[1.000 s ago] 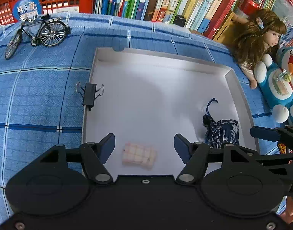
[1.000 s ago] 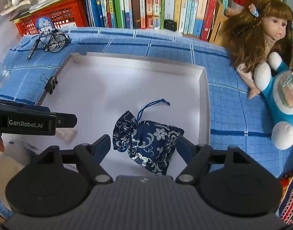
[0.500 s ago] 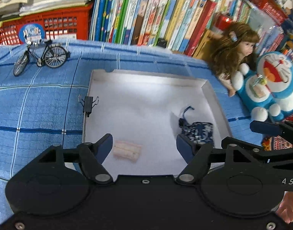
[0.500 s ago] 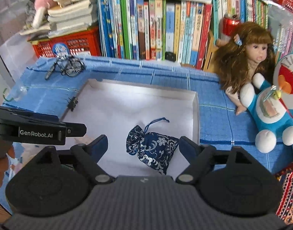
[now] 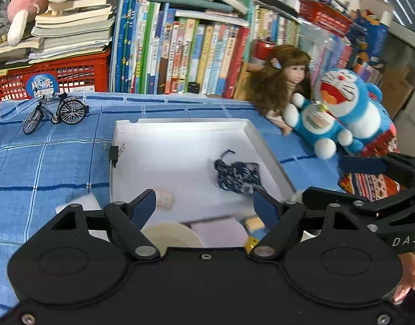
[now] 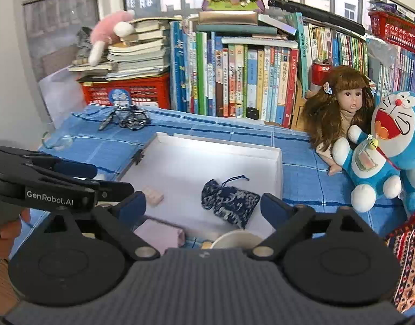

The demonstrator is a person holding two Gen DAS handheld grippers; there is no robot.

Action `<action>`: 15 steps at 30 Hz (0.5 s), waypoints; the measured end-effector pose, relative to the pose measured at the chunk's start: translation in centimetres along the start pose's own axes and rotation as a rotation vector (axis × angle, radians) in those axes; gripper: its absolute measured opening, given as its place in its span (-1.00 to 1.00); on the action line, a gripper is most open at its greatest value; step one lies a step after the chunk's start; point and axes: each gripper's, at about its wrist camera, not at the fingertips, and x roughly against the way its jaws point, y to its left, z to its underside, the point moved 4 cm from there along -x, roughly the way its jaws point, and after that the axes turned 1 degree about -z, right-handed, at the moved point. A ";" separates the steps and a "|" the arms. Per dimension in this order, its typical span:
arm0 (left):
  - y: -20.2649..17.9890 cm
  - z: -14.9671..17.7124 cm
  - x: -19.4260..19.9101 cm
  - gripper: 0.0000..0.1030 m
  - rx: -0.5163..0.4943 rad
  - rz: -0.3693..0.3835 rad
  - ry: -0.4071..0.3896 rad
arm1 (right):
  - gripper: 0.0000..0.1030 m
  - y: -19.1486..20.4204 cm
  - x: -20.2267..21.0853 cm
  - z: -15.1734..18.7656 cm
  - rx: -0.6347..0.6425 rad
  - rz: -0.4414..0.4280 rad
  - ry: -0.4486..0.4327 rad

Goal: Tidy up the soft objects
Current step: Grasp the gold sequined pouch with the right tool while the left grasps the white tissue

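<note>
Hovering empty with jaws spread, each hand-held gripper (image 5: 204, 203) (image 6: 203, 205) must next descend onto another soft item outside the tray (image 6: 278, 173), the pouch (image 6: 229, 201) already inside.

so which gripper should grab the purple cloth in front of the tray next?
Left, probably. The purple cloth lies between the open left gripper's fingers; for the right gripper, also empty, it sits off toward its left finger.
</note>
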 end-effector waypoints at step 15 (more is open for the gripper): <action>-1.9 7.0 5.6 0.60 -0.104 -0.026 -0.181 | 1.00 2.6 4.1 5.7 0.095 -0.006 -0.140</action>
